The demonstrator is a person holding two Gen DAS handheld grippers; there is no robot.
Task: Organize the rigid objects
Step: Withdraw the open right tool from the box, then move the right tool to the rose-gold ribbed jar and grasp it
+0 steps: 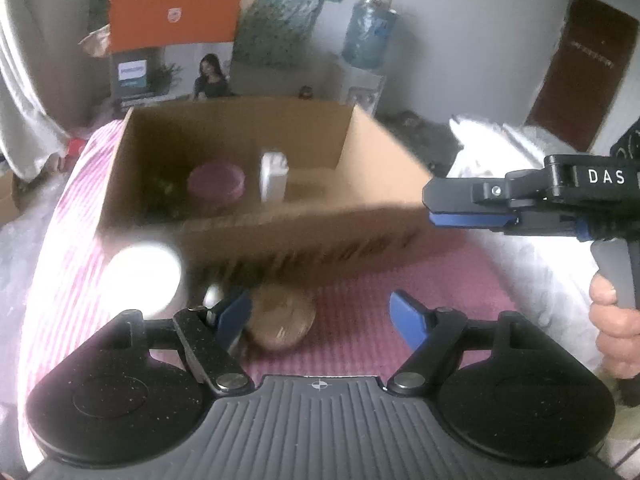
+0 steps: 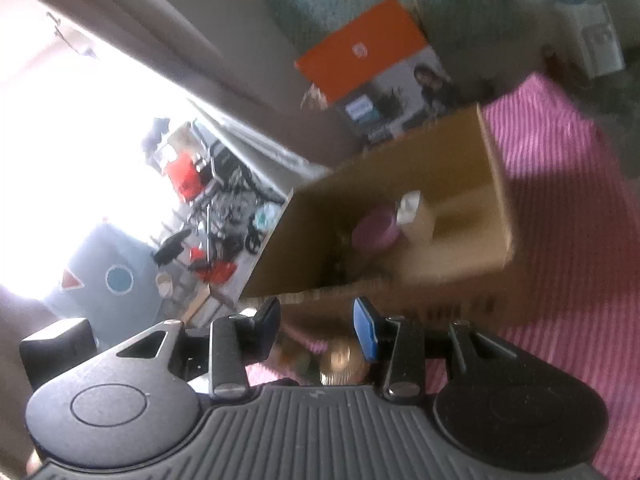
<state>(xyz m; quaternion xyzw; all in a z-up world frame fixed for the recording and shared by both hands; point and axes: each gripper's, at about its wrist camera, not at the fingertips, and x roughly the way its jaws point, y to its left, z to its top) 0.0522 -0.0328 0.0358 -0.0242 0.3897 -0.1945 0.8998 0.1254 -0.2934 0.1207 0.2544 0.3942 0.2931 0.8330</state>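
An open cardboard box stands on the pink striped mat. Inside it are a purple round container, a white bottle and something dark green. The box also shows in the right wrist view. My left gripper is open, low over the mat, with a round brown wooden object beside its left finger. A white round lid lies to the left. My right gripper is open, tilted sideways, near the box's front; in the left wrist view it hovers by the box's right corner.
An orange and grey product carton stands behind the box. A white cloth heap lies to the right. A blue water bottle on a dispenser and a brown door are at the back. A round golden object lies under my right gripper.
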